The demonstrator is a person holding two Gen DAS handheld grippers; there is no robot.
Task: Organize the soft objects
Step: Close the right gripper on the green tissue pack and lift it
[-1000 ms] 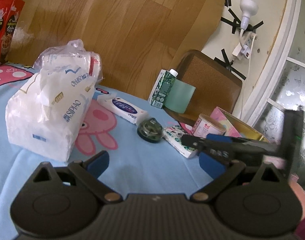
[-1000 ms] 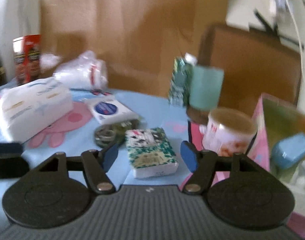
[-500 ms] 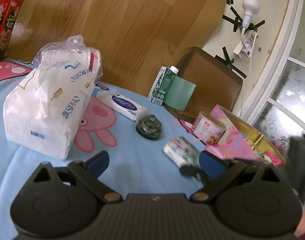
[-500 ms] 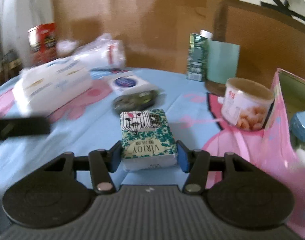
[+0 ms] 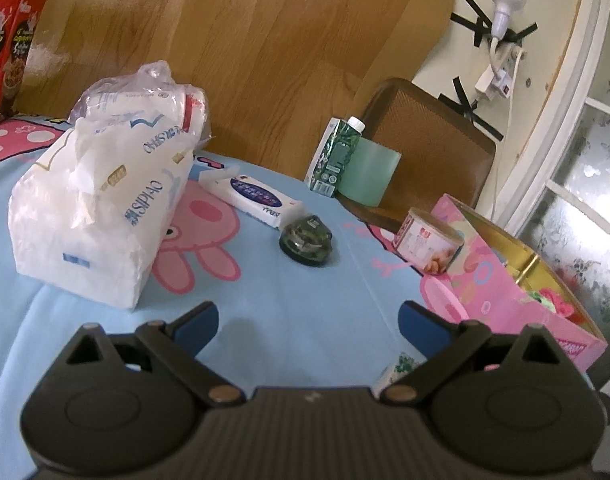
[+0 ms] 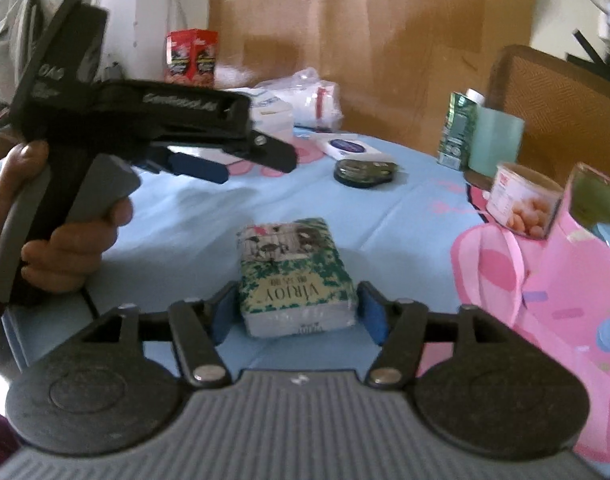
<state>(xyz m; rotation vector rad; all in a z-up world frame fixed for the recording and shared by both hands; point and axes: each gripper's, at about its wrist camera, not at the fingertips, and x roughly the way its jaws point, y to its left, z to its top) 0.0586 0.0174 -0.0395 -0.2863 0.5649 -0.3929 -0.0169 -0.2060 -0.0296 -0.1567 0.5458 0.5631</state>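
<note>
Right wrist view: my right tongs (image 6: 297, 312) pinch the green tissue pack (image 6: 295, 276) level over the blue tablecloth (image 6: 209, 216); left tongs (image 5: 307, 320) gape wide, holding nothing.

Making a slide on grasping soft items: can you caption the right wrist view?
Right gripper clamps a green tissue pack above the blue tablecloth, beside the pink box.

The left gripper (image 5: 308, 320) hangs above the blue tablecloth (image 5: 289, 300) with both blue-padded fingers (image 5: 195, 322) spread wide and nothing between them. A large white tissue bag (image 5: 101, 208) lies toward the left edge. A pink box (image 5: 505, 280) stands open at the right edge, touching a small can (image 5: 427, 240).
</note>
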